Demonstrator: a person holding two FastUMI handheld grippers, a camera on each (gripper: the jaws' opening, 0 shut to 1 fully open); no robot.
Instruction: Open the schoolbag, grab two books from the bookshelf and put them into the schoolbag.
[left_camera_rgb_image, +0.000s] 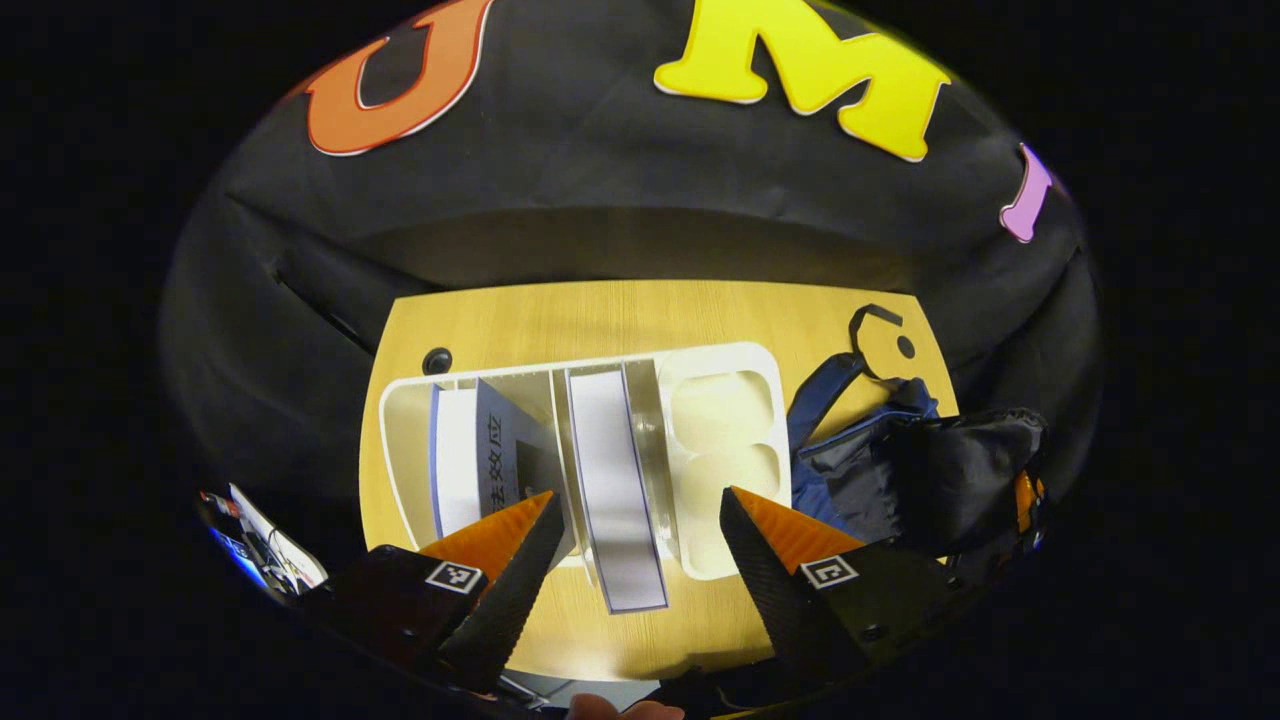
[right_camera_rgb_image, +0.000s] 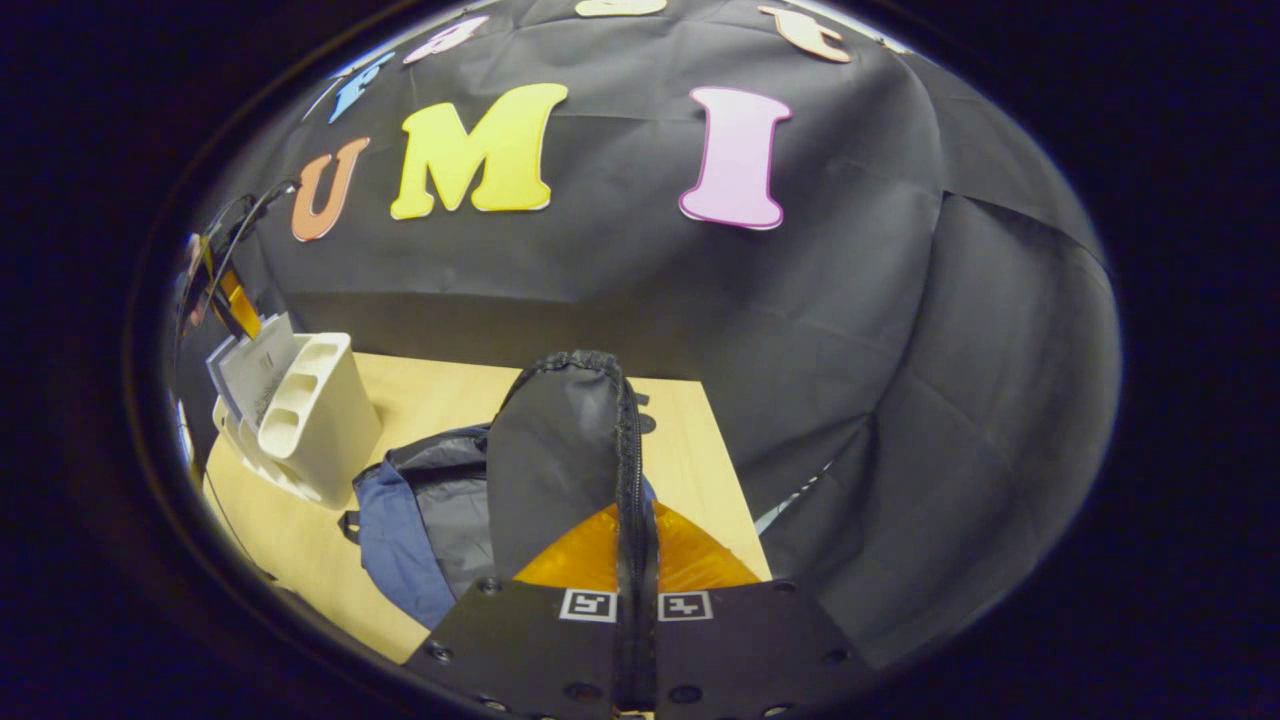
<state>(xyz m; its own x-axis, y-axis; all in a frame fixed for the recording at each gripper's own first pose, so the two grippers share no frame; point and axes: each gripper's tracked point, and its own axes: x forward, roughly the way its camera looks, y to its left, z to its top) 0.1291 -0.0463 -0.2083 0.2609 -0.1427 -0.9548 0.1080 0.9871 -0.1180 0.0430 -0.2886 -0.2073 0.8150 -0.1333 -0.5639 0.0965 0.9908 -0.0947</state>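
Observation:
In the left gripper view a white bookshelf (left_camera_rgb_image: 600, 365) stands on the wooden table, seen from above. It holds a white book (left_camera_rgb_image: 612, 480) in the middle slot and more books (left_camera_rgb_image: 470, 455) in the left slot. My left gripper (left_camera_rgb_image: 637, 500) hovers open above the middle book, fingers either side of it and apart from it. The blue and black schoolbag (left_camera_rgb_image: 900, 460) lies right of the shelf. In the right gripper view my right gripper (right_camera_rgb_image: 636, 545) is shut on the schoolbag's zippered flap (right_camera_rgb_image: 575, 440), holding it upright above the open schoolbag (right_camera_rgb_image: 420, 510).
The wooden table (right_camera_rgb_image: 300, 540) carries the bookshelf (right_camera_rgb_image: 315, 410) at its left and the bag at its right. A black round hole (left_camera_rgb_image: 437, 360) sits in the table behind the shelf. Black cloth walls close in behind and to the right.

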